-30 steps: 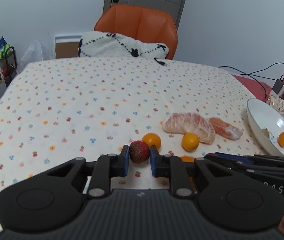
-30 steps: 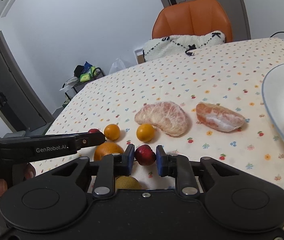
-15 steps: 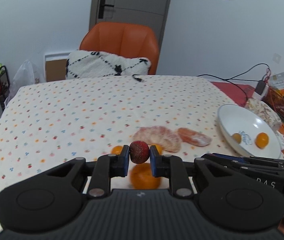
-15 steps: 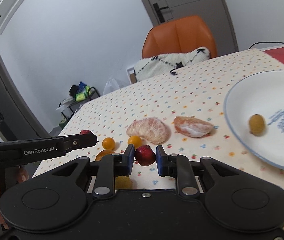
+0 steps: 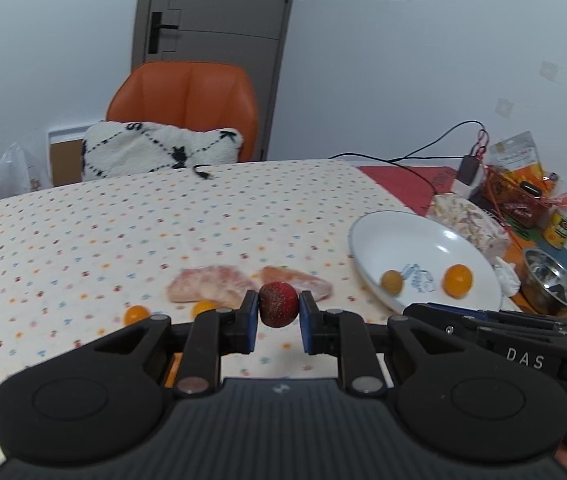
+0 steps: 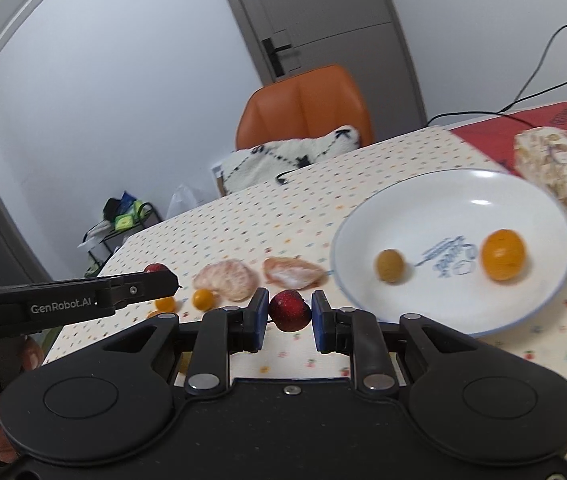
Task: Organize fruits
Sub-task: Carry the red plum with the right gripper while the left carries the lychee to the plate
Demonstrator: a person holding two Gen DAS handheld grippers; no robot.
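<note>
Both tools have a small red fruit pinched between their blue pads and held up off the bench. The left tool (image 5: pixel 279 325) grips a speckled dark-red strawberry (image 5: pixel 278 309), which looks a bit taller than wide, though I can't tell which end is the tip. The right tool (image 6: pixel 288 323) is clamped on a shinier red fruit (image 6: pixel 290 309), roundish, with no real long axis I can make out.

The white plate (image 6: pixel 435 196) sits just beyond the right tool, and it has two things in it: a small brownish-green round fruit (image 6: pixel 390 266) on the near-left side and an orange kumquat (image 6: pixel 503 255) to the right, with a blue printed mark between them.

On the flowery tablecloth (image 5: pixel 123 232) left of the plate are two peeled citrus chunks (image 5: pixel 213 289) lying side by side, long axes roughly across the bench, and two little orange fruits (image 5: pixel 137 313) in front of them. A steel bowl (image 5: pixel 552 282) sits past the plate; its contents aren't clear.
</note>
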